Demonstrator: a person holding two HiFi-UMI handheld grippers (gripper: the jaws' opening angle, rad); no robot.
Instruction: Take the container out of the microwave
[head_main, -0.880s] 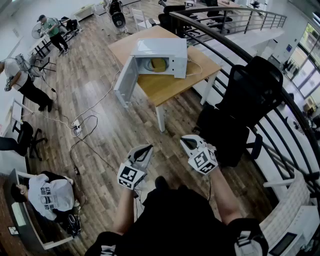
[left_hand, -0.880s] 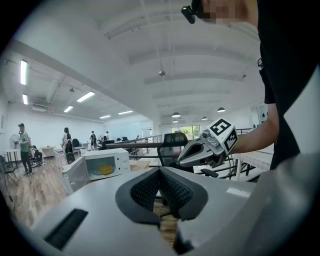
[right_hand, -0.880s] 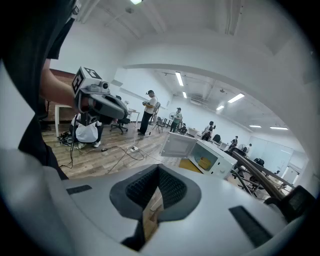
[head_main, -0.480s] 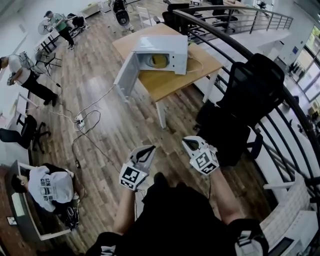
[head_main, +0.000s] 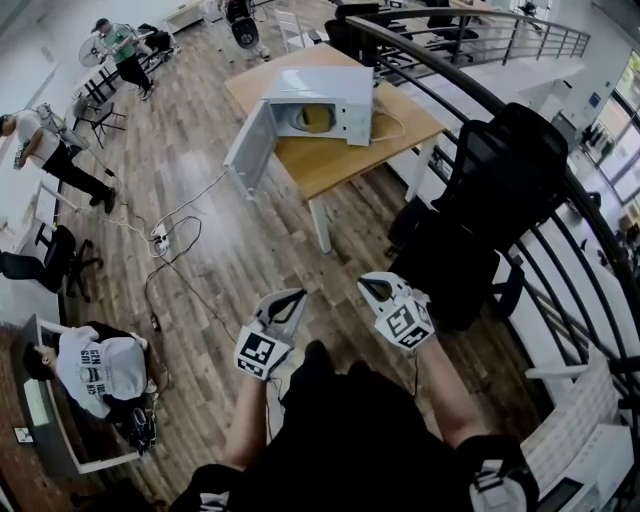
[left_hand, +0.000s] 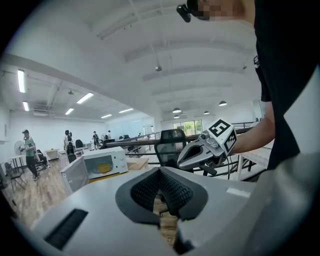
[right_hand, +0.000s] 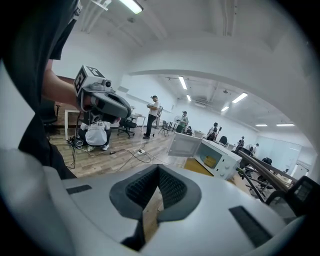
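A white microwave stands on a wooden table far ahead, its door swung open to the left. Inside it sits a yellow container. The same microwave and container appear small in the left gripper view, and again the microwave and container in the right gripper view. My left gripper and right gripper are held low before the person's body, well away from the table. Both are shut with nothing between their pads.
A black office chair and a curved black railing lie to the right of the table. Cables and a power strip cross the wooden floor on the left. A person sits at the lower left; others stand at the far left.
The head view has shifted slightly, so the microwave sits a little higher in the picture. Both grippers stay in about the same place, still shut.
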